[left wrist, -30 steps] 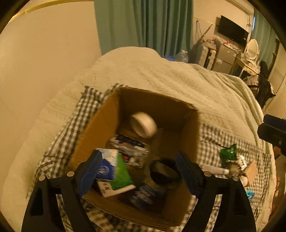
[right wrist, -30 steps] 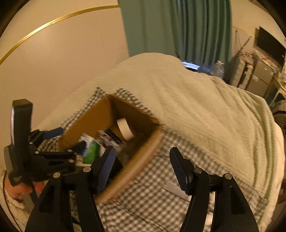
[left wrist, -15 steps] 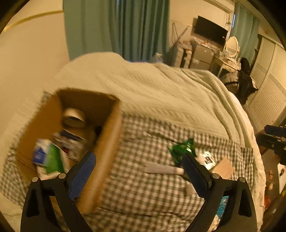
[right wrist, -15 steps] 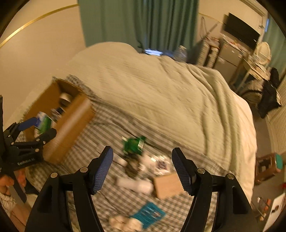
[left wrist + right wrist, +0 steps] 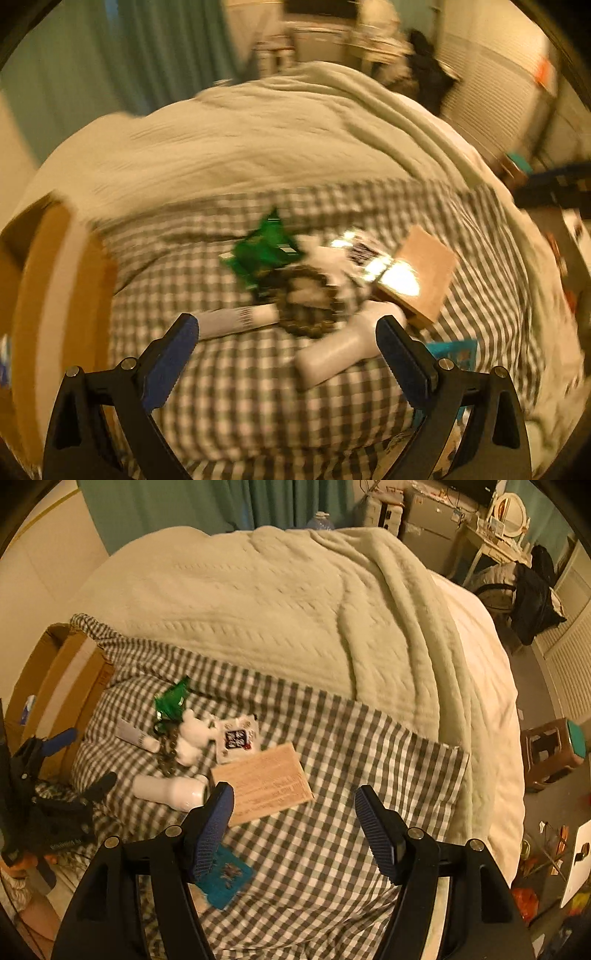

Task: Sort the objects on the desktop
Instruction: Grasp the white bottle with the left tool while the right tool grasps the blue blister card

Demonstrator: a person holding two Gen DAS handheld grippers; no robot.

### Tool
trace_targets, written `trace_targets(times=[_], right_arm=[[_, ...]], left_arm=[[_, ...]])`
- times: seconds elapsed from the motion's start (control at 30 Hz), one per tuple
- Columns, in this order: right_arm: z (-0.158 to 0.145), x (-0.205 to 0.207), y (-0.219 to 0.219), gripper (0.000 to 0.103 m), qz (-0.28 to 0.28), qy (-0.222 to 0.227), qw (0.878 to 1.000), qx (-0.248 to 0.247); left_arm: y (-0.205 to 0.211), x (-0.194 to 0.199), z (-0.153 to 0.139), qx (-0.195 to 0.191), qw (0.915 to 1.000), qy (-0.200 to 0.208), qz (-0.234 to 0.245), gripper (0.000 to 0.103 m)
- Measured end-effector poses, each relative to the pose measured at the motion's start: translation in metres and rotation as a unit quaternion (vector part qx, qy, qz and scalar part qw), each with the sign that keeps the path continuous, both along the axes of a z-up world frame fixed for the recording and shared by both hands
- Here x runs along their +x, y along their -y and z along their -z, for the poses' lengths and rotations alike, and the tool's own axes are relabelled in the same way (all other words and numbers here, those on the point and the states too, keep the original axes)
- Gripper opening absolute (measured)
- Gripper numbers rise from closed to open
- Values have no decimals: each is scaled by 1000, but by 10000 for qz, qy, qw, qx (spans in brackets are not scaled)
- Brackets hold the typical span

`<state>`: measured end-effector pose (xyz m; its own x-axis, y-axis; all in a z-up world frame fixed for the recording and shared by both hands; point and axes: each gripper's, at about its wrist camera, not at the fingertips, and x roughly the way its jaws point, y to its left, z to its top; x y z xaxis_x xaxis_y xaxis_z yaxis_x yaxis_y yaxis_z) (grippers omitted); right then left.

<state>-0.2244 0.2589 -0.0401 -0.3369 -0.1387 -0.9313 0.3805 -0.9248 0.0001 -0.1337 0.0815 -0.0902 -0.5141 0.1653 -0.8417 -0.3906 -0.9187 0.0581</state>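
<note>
Left gripper (image 5: 286, 341) is spread wide and empty above the checked cloth (image 5: 258, 398); right gripper (image 5: 293, 810) likewise gapes, holding nothing; the loose items — green packet (image 5: 171, 698), white bottle (image 5: 170, 792), tan booklet (image 5: 264, 784), teal card (image 5: 229, 877) — lie on the cloth, cardboard box (image 5: 62, 686) beside them at its left edge

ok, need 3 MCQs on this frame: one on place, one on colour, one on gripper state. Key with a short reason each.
1. Where is the cardboard box relative to the loose items?
A. on their left
B. on their right
C. on top of them

2. What colour is the crinkled packet?
A. red
B. green
C. yellow

3. What state is the right gripper in?
A. shut on the white bottle
B. shut on nothing
C. open, holding nothing

Key: 1 A, the box sits at the left edge of the checked cloth; 2 B, the packet is green in both views; 3 C, its jaws stand wide apart with nothing between them.
</note>
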Motion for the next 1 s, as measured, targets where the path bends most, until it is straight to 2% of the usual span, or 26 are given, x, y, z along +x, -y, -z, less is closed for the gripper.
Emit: trace_targets(times=[0.13, 0.33, 0.37, 0.4, 0.43, 0.53, 0.63, 0.67, 0.8, 0.83, 0.9, 0.93, 0.97, 1.0], right_arm=[[10, 0, -1, 68, -95, 140, 9998, -65], [49, 15, 9, 69, -534, 791, 9954, -61], [62, 21, 12, 69, -619, 1016, 9929, -49], [71, 24, 13, 69, -654, 1158, 9911, -60], [86, 30, 16, 69, -692, 1461, 9868, -98], [116, 42, 20, 69, -709, 1970, 9778, -92], [137, 46, 20, 69, -529, 2249, 9728, -186], [144, 47, 19, 69, -422, 2382, 9699, -284], [147, 47, 23, 69, -361, 2464, 9664, -631], [147, 46, 24, 67, -382, 2478, 9654, -721], [147, 48, 27, 42, -419, 2452, 9657, -747], [147, 49, 28, 35, -456, 2445, 9659, -713], [147, 51, 30, 25, -526, 2434, 9658, -719], [145, 51, 31, 22, -575, 2425, 9655, -749]], left_arm=[[-30, 2, 24, -341, 9984, 39, 449, 99], [-53, 6, 61, -862, 9922, 174, 882, 99], [-55, 8, 65, -938, 9906, 198, 978, 97], [-55, 10, 69, -933, 9892, 278, 1099, 90], [-54, 11, 70, -855, 9891, 328, 1149, 70], [-53, 10, 69, -677, 9900, 478, 1143, 64], [-52, 10, 68, -604, 9897, 533, 1184, 60], [-52, 10, 67, -611, 9899, 524, 1171, 55], [-46, 7, 62, -522, 9906, 623, 1099, 50], [-43, 7, 61, -476, 9908, 650, 1090, 49], [-39, 6, 59, -430, 9907, 688, 1093, 48], [-38, 6, 59, -414, 9906, 696, 1105, 47], [-36, 7, 58, -397, 9903, 712, 1125, 44], [-35, 7, 57, -379, 9900, 728, 1149, 43]])
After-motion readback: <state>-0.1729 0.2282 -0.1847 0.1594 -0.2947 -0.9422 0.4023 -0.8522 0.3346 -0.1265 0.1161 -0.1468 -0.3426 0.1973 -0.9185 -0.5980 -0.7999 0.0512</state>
